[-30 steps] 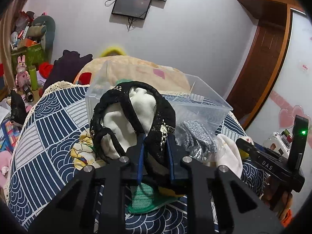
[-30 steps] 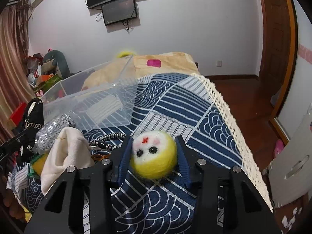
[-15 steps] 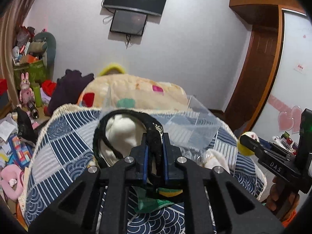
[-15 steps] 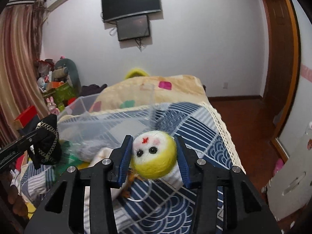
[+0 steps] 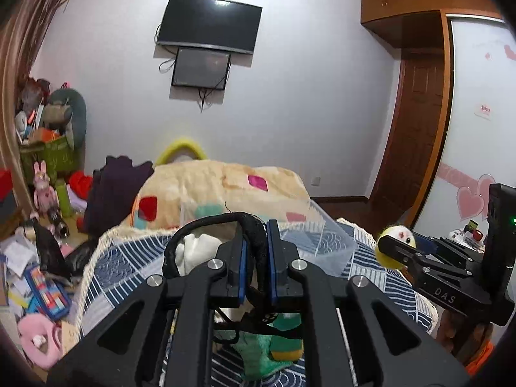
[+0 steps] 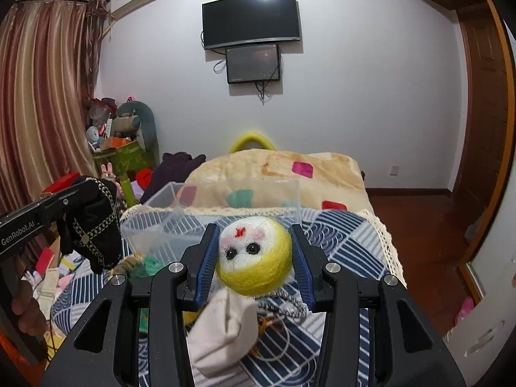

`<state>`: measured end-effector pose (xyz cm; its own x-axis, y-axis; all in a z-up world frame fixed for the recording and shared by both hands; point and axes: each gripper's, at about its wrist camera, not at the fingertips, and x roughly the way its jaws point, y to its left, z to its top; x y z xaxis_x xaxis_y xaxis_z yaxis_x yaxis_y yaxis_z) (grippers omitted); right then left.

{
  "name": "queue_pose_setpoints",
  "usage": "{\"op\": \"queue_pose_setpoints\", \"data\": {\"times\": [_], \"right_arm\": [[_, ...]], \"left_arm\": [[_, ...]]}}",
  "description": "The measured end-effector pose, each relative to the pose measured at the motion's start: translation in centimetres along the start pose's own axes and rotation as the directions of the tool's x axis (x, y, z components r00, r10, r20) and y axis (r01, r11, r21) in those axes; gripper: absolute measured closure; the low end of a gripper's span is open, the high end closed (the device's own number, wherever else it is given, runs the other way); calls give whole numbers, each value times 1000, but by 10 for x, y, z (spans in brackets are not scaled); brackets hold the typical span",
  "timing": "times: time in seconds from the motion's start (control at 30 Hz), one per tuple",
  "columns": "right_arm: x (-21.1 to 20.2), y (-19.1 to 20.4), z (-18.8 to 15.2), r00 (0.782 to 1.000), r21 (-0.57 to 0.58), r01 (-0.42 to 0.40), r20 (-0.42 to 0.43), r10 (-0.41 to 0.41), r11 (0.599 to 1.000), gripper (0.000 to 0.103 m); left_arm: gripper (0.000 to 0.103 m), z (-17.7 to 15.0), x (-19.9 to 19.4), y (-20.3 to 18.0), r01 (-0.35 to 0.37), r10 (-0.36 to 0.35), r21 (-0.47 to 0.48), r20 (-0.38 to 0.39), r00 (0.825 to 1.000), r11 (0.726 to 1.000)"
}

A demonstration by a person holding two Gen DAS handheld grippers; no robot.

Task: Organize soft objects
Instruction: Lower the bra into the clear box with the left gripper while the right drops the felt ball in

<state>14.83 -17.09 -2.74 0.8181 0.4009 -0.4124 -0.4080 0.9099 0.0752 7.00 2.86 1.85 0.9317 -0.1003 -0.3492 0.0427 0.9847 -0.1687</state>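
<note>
While both grippers are loaded, nothing's landed in the clear bin (image 6: 167, 225) yet — left gripper (image 5: 256, 258) pinches the black trimmed pouch (image 6: 96, 222), right gripper (image 6: 254, 258) squeezes the yellow felt ball (image 6: 254, 258), both held up near the bin. White cloth (image 6: 225, 332) and green bits (image 5: 258, 351) are left on the bed.

I see a fuzzy felted wool ball (image 6: 254, 258), a black cloth pouch (image 6: 96, 225) with metallic trim, a clear glossy plastic bin (image 6: 167, 222), a matt woven bedcover (image 6: 348, 242), and matt black plastic gripper fingers (image 6: 206, 258) with blue ribbed pads.
</note>
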Motion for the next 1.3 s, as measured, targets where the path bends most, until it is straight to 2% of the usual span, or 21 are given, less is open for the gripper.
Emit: {"op": "queue_pose_setpoints", "data": {"times": [0.23, 0.4, 0.67, 0.77, 1.03, 1.3], "right_arm": [[13, 4, 14, 1000, -20, -13, 19, 14, 1000, 63], [29, 6, 25, 1000, -38, -25, 13, 25, 999, 63], [53, 7, 28, 999, -63, -31, -43, 28, 998, 63], [66, 8, 25, 996, -67, -41, -88, 35, 997, 63], [91, 9, 20, 983, -88, -51, -180, 35, 995, 63], [112, 9, 17, 964, -123, -50, -266, 15, 991, 63]], "left_arm": [[93, 21, 16, -2, 15, -15, 34, 6, 1000, 999], [93, 28, 39, -1, 51, -51, 61, 2, 999, 997], [93, 23, 77, 12, 17, -16, 38, -17, 1000, 999], [93, 22, 91, 18, 27, -27, 10, -52, 998, 1000], [93, 3, 123, 20, -1, 3, 11, -173, 985, 1000], [93, -12, 138, 24, -5, 3, -5, -244, 970, 1000]]}}
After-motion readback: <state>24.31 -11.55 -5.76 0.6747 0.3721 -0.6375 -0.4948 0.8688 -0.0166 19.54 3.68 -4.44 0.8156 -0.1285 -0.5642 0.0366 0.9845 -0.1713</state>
